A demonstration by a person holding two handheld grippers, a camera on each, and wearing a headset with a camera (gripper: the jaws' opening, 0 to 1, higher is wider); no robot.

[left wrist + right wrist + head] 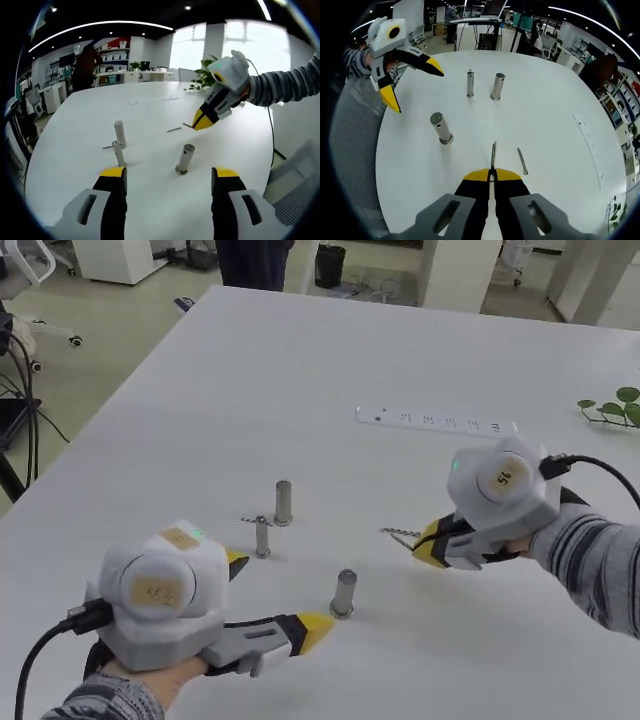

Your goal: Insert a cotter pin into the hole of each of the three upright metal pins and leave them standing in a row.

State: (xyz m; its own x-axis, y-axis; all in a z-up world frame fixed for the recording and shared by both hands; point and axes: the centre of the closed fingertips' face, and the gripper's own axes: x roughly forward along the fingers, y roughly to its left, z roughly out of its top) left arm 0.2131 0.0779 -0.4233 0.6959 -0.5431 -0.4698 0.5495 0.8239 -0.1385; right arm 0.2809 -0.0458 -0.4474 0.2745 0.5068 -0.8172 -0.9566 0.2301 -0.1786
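left claw nearest, jaws spread wide, gripping nothing, low over the bench. middle metal pin has a cotter pin through its hole. far metal pin just behind it is bare, and so is the near metal pin by the left claw's tip. right claw is pinched shut on a second cotter pin, well apart from the pins. step in hand looks like the second insertion. next move calls for lining the held tip up with a bare pin's cross hole, probably with the left claw steadying. count: three metal pins, all upright, not in a clean row. three cotter pins: one inserted, one held, one loose cotter pin on the bench.
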